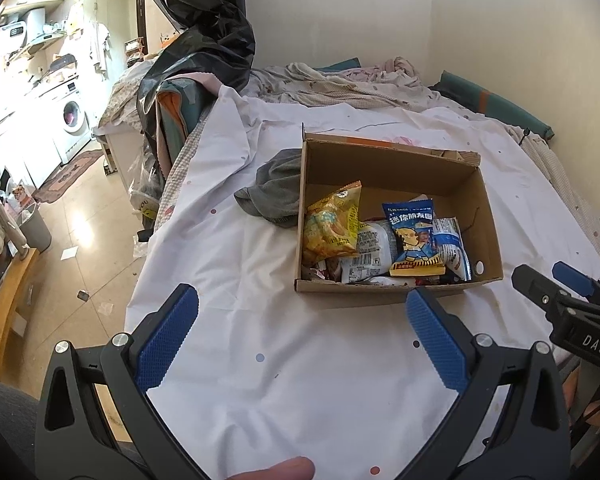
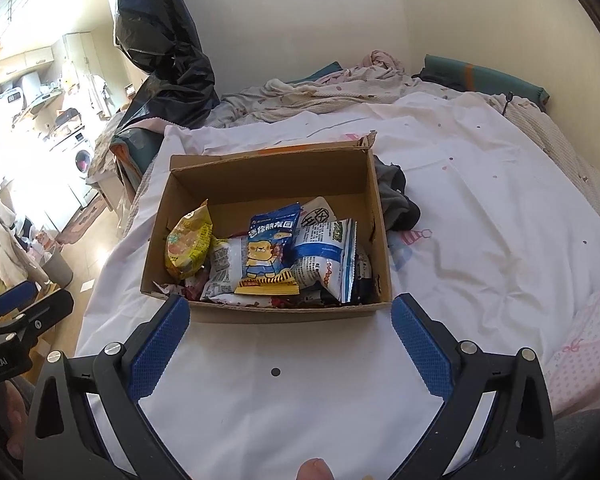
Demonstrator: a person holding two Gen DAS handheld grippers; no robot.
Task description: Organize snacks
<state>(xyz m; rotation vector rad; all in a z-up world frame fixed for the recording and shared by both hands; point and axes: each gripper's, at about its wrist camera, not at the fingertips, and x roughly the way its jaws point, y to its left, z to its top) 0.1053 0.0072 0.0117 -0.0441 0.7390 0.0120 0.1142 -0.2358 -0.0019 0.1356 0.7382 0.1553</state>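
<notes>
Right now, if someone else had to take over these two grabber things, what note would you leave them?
Left gripper: open, empty, hovering over the white bedsheet short of the box.
Right gripper: open, empty, just before the box's near wall.
Cardboard box sits on the bed, holding the yellow snack bag, the blue cartoon-dog packet, the white-and-blue packet and more underneath.
Done: no loose snacks visible outside the box.
Left: packets lie jumbled; tidy them if needed. A grey cloth lies beside the box.

Small packets (image 2: 284,300) under the blue packet (image 2: 270,252) mostly buried, unreadable. Grey cloth (image 1: 276,192) beyond the fingers half-hidden behind the box (image 1: 488,236) wall.
</notes>
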